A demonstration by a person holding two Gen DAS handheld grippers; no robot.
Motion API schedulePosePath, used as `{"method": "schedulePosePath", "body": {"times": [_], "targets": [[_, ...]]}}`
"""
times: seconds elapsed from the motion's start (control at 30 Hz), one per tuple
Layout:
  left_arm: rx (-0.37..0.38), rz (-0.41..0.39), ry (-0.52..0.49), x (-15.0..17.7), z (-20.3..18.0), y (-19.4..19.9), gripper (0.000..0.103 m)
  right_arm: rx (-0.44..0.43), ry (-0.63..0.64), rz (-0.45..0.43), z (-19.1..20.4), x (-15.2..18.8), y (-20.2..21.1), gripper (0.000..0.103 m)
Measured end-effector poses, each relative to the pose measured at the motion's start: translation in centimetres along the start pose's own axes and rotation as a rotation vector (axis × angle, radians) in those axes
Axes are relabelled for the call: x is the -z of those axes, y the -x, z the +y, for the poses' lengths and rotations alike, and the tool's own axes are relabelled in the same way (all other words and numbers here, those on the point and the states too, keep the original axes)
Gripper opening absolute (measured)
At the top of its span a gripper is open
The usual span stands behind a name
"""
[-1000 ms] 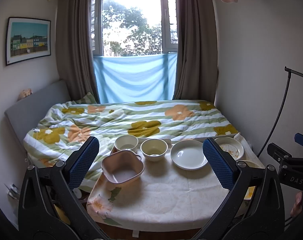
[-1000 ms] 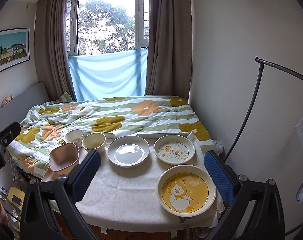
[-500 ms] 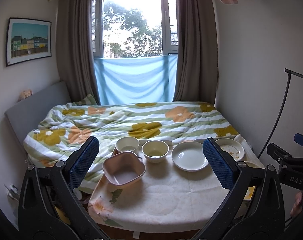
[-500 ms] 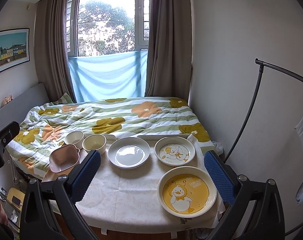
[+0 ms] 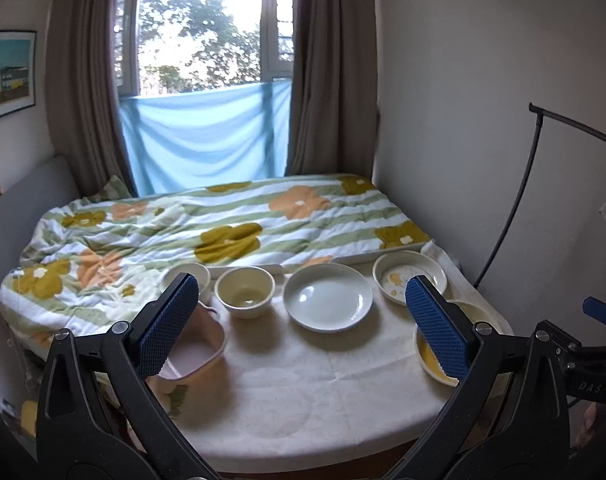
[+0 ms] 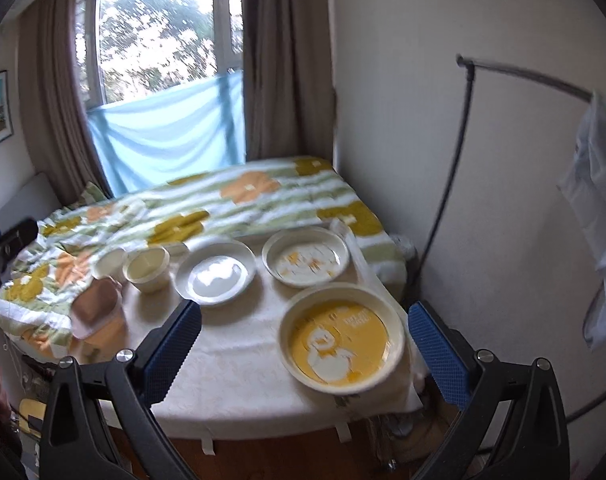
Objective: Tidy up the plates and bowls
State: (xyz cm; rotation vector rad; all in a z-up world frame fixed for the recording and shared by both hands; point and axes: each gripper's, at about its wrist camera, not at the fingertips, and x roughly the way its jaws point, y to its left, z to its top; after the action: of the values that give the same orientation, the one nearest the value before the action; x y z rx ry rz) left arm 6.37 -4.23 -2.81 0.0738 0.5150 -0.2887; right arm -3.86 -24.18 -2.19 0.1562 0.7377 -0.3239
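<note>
Your right tool hangs above the near edge of the counter with its fingers spread wide and nothing between them; your left tool is just as wide apart and equally empty. Nearest to the right tool sits the big yellow duck plate, close to the counter's near right corner, so I judge it the sensible first pick. Come down over its near rim, one pad inside and one outside, and close gently on the lip, since glazed ware likely slips. Lift it level. Beyond it lies the smaller duck plate, then the plain white plate to its left. On the left side, the pink square bowl sits nearest, with the cream bowl and a white bowl behind. Past the counter's far edge lies the flowered quilt; keep clear of it.
</note>
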Motion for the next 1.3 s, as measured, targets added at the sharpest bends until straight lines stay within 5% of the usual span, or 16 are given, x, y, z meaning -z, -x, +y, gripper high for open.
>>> {"method": "schedulePosePath", "body": {"times": [0.2,0.37,0.53,0.67,0.77,1.03,1.3], "targets": [[0.171,0.217,-0.097,1.8,-5.4,-8.8,0.103,-0.036,-0.154,0.126,-5.7,2.4,-4.8,0.103],[0.293,0.411,-0.161,4.1,-9.8,-17.6,0.103,-0.155,-0.334,0.229,-10.5,4.5,-10.0,0.101],[0.427,0.63,-0.203,7.7,-13.6,-26.0,0.101,-0.268,-0.473,0.339,-13.8,6.7,-15.9,0.071],[0.467,0.758,-0.205,9.9,-15.2,-30.4,0.074,-0.273,-0.478,0.386,-14.8,7.4,-18.8,0.056],[0.476,0.801,-0.23,11.1,-16.2,-32.1,0.064,-0.26,-0.491,0.409,-15.5,7.7,-19.7,0.051],[0.529,0.866,-0.258,13.1,-18.7,-34.1,0.017,-0.275,-0.496,0.436,-16.7,7.9,-21.2,0.021],[0.509,0.86,-0.277,13.7,-19.8,-34.0,0.015,-0.256,-0.434,0.455,-16.3,7.3,-22.1,0.019]]}}
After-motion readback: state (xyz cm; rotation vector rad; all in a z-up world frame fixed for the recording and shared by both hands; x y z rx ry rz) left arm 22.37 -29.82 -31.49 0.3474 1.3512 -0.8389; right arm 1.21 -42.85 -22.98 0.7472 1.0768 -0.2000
